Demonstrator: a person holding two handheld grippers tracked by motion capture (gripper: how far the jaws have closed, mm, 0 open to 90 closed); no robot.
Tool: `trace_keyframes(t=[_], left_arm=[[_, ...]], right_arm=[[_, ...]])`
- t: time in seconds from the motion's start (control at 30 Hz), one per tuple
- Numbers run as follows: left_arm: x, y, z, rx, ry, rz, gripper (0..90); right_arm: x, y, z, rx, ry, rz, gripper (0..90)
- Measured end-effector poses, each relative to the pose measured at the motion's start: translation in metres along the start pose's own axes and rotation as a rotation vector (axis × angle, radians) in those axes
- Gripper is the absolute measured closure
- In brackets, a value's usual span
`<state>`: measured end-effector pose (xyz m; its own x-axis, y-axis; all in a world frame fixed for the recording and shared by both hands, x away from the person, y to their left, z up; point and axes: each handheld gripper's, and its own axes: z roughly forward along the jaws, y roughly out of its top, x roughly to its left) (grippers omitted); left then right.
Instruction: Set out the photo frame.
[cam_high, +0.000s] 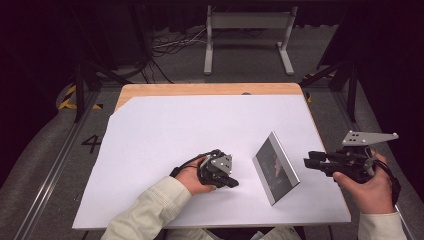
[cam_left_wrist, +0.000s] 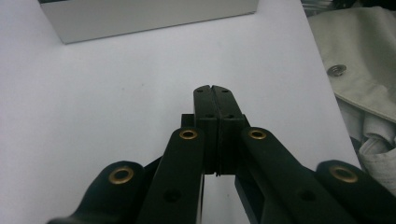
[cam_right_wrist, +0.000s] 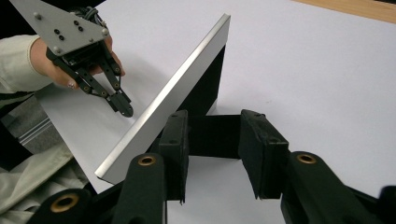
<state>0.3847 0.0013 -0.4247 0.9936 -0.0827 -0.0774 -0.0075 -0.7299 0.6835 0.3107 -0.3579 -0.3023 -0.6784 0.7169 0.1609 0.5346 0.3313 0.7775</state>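
A silver-edged picture frame (cam_high: 275, 167) stands tilted on the white tabletop (cam_high: 175, 130), its dark glass face toward my left gripper. My left gripper (cam_high: 234, 183) lies low on the table just left of the frame, jaws shut with nothing between them (cam_left_wrist: 212, 88); the frame's lower edge (cam_left_wrist: 149, 18) is a short way ahead of it. My right gripper (cam_high: 306, 162) hovers at the frame's right, behind it. Its jaws (cam_right_wrist: 215, 121) stand apart and its pads press on nothing. The frame's silver rim (cam_right_wrist: 177, 88) and black back are close ahead, with the left gripper (cam_right_wrist: 123, 108) beyond.
A wooden table edge (cam_high: 200, 89) shows past the white sheet at the far side. On the floor beyond stand a grey metal stand (cam_high: 247, 40) and loose cables (cam_high: 170, 45). Cream jacket sleeves (cam_high: 145, 210) come in from the near edge.
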Motion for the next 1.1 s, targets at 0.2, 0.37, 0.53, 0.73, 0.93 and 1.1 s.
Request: trace_keyframes(t=[0.2,0.37,0.53,0.73,0.93,1.1], left_arm=[[0.002,-0.005,-0.005,-0.002,0.02,-0.02,90.0],[0.003,-0.01,-0.014,-0.015,0.041,-0.045,90.0],[0.005,-0.021,-0.026,-0.031,0.066,-0.074,89.7],[0.004,-0.028,-0.036,-0.051,0.085,-0.092,89.2],[0.007,-0.034,-0.036,-0.041,0.1,-0.109,88.4],[0.008,-0.034,-0.036,-0.027,0.115,-0.105,87.9]], right_arm=[[0.005,0.005,-0.003,-0.006,-0.005,0.034,61.8],[0.009,0.011,-0.004,-0.01,0.004,0.06,61.8],[0.01,0.02,-0.001,0.015,0.013,0.074,61.7],[0.01,0.029,0.001,0.048,0.007,0.09,61.6],[0.011,0.035,0.008,0.094,-0.001,0.135,60.1],[0.01,0.038,0.01,0.101,-0.006,0.141,59.4]])
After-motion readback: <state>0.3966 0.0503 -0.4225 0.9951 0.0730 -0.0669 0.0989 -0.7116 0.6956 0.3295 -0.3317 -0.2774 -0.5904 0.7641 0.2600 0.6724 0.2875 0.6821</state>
